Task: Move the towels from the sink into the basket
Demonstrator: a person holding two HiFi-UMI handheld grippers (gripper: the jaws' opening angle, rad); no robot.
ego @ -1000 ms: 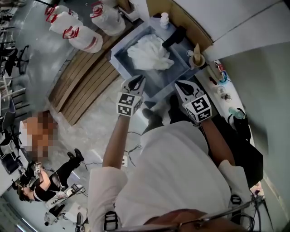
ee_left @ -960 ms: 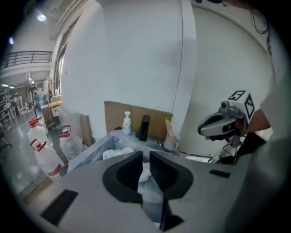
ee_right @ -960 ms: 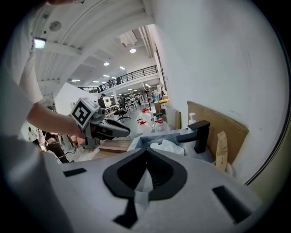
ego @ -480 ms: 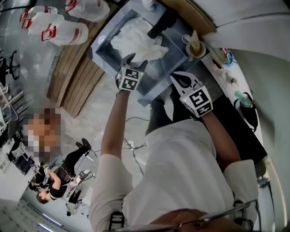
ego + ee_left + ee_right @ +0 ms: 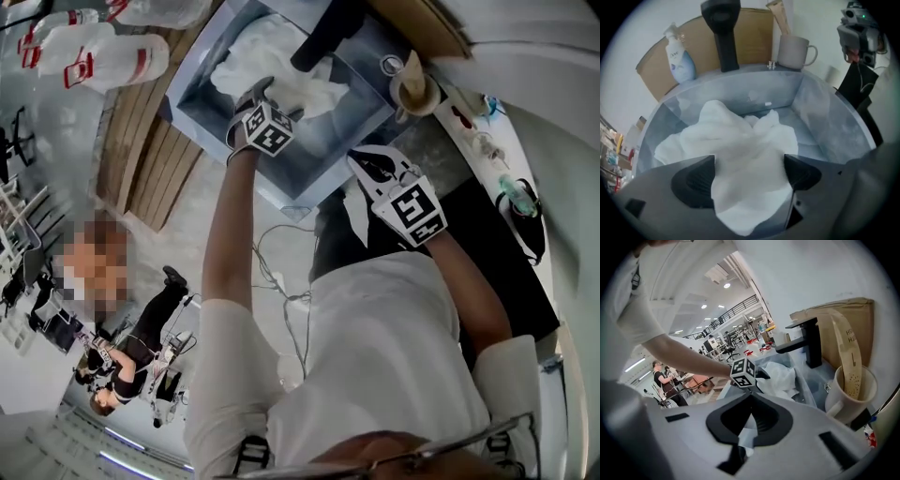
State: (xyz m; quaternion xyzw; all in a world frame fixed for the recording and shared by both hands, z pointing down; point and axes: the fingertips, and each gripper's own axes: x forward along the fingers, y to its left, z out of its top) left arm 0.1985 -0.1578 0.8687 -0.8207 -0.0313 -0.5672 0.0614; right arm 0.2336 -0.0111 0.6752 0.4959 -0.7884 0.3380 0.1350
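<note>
Left gripper (image 5: 747, 176) is down inside the grey-blue rectangular sink (image 5: 825, 117) and points steeply downward. Its jaws have just been opening and now stand spread wide. A fold of the crumpled white towels (image 5: 736, 150) sits in the gap between them, but the pads don't look pressed on it, so no grip. The towels are all in the sink, heaped from the middle toward the near wall, under the black faucet (image 5: 721, 33). Right gripper (image 5: 750, 401) has its jaws pressed together. A pale sliver shows through the slit below the tips, and I can't tell what it is. In the head view the right gripper sits just outside the sink's near right corner, apart from the towels and angled toward the basin. On the back ledge are a white pump bottle (image 5: 679, 58) left of the faucet and a pale mug (image 5: 794, 50) right of it, with a tan perforated strip standing in the mug. A brown cardboard sheet (image 5: 754, 33) stands behind them. On the floor beyond the sink are white plastic bags with red print (image 5: 103, 56), next to wooden boards (image 5: 141, 159).
</note>
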